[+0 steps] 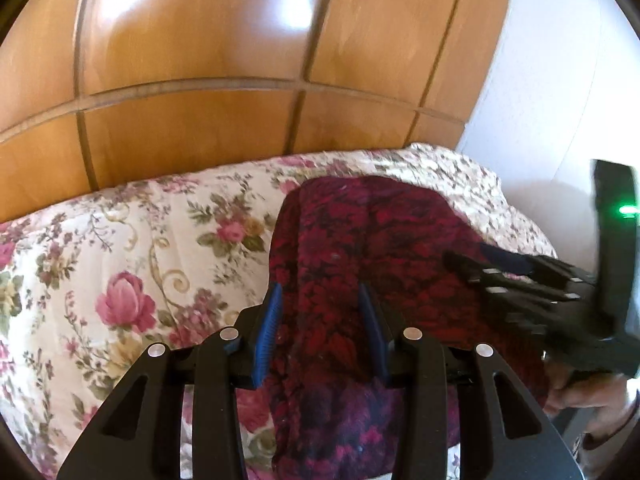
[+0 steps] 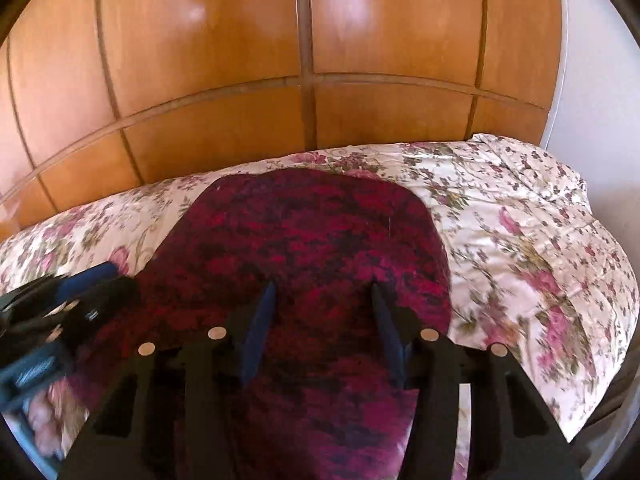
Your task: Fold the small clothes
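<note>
A dark red and black patterned garment [image 1: 360,248] lies flat on the floral bedspread [image 1: 120,240]; it also shows in the right wrist view [image 2: 312,240]. My left gripper [image 1: 320,300] is open, hovering over the garment's left part, blue pads apart. My right gripper [image 2: 323,292] is open above the garment's middle. The right gripper also shows at the right edge of the left wrist view [image 1: 480,260], and the left gripper at the left edge of the right wrist view [image 2: 96,276]. Neither holds cloth.
A wooden panelled headboard [image 1: 240,60] rises behind the bed. A white wall [image 1: 560,80] stands at the right. The bedspread [image 2: 540,240] stretches right of the garment to the bed's edge.
</note>
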